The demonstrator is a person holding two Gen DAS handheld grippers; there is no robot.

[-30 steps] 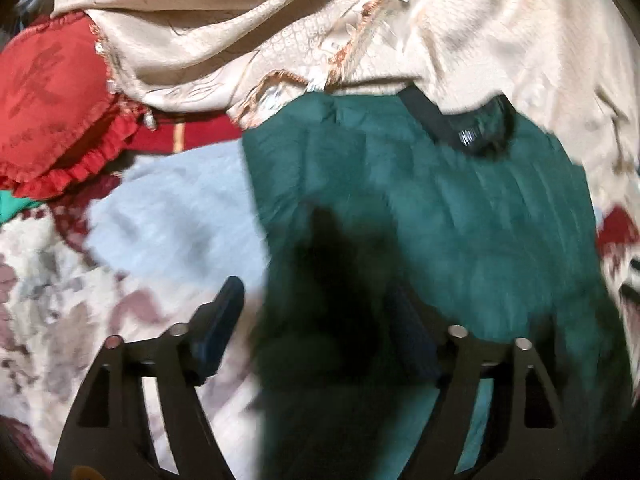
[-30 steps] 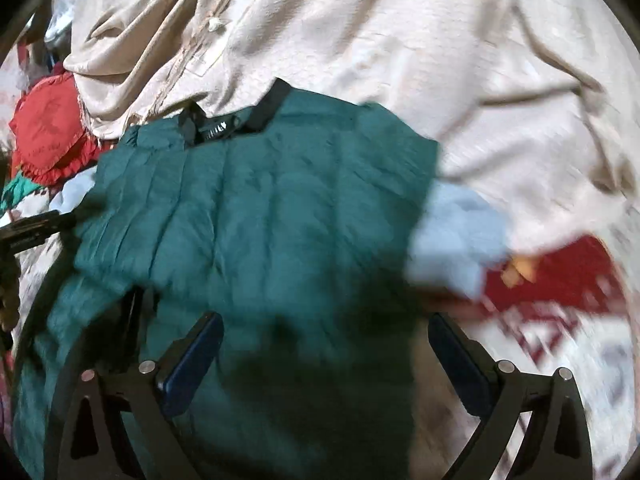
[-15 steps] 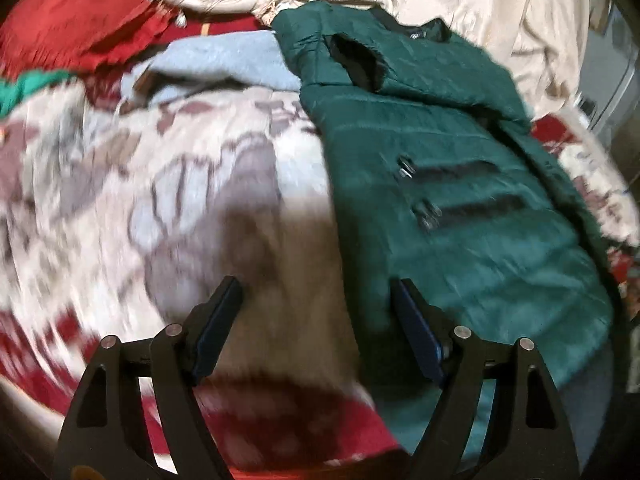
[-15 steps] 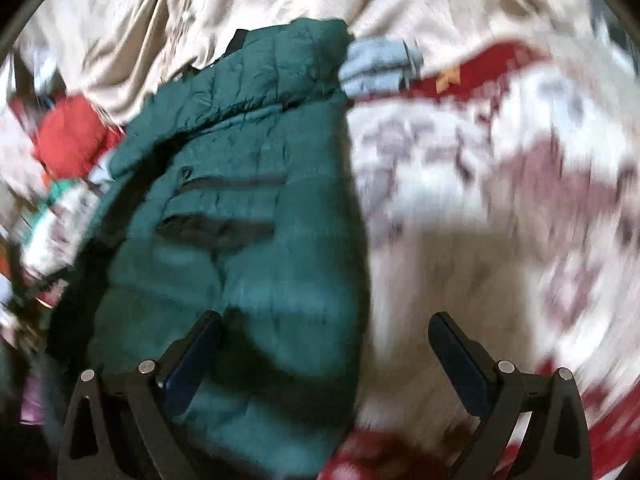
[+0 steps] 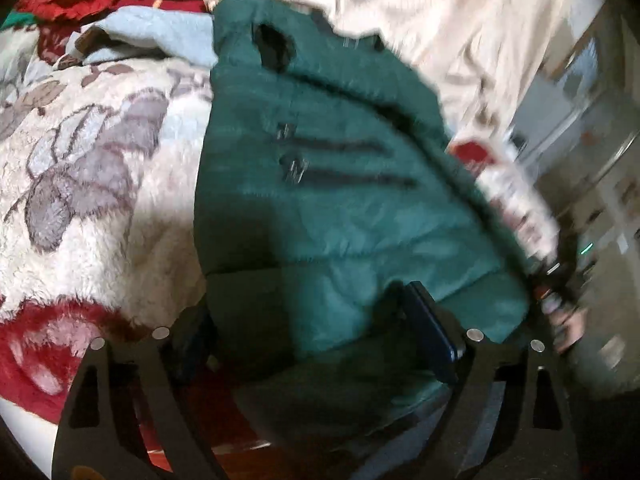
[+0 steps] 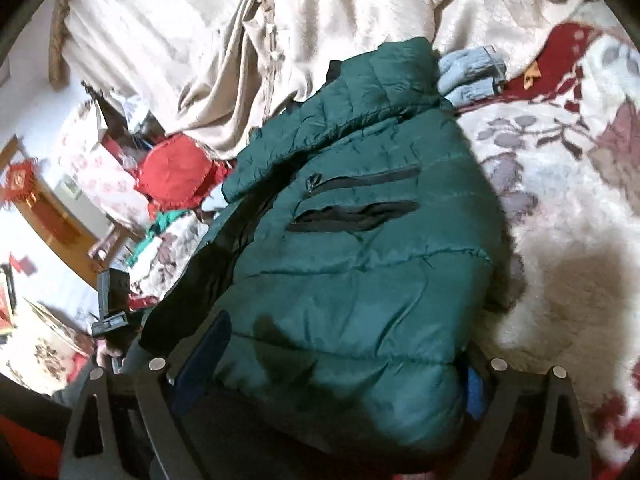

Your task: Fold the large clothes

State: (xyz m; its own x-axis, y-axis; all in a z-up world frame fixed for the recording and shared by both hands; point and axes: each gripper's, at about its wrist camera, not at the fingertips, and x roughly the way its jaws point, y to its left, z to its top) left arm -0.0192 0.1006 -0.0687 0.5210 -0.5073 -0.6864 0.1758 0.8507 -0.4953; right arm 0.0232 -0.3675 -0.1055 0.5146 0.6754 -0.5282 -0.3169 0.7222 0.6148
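Observation:
A dark green quilted jacket point(image 5: 332, 200) lies lengthwise on a fluffy floral blanket point(image 5: 88, 184), collar far, two dark pocket zips facing up; it also shows in the right wrist view point(image 6: 360, 264). My left gripper point(image 5: 312, 336) is open, with its jaws wide on either side of the jacket's near hem. My right gripper point(image 6: 340, 364) is open too and straddles the near hem, the hem bulging between its blue pads point(image 6: 204, 356). Neither grips the cloth that I can see.
A beige embroidered cloth point(image 6: 224, 52) is bunched at the far side. A light blue garment point(image 6: 468, 72) lies by the jacket's collar. A red frilled cushion point(image 6: 176, 172) sits far left. The blanket point(image 6: 568, 240) spreads to the right. Furniture and room clutter lie beyond the bed's left edge.
Both grippers have drawn back from the collar end to the hem end of the jacket and dropped onto it. The jacket now fills the space between each pair of jaws.

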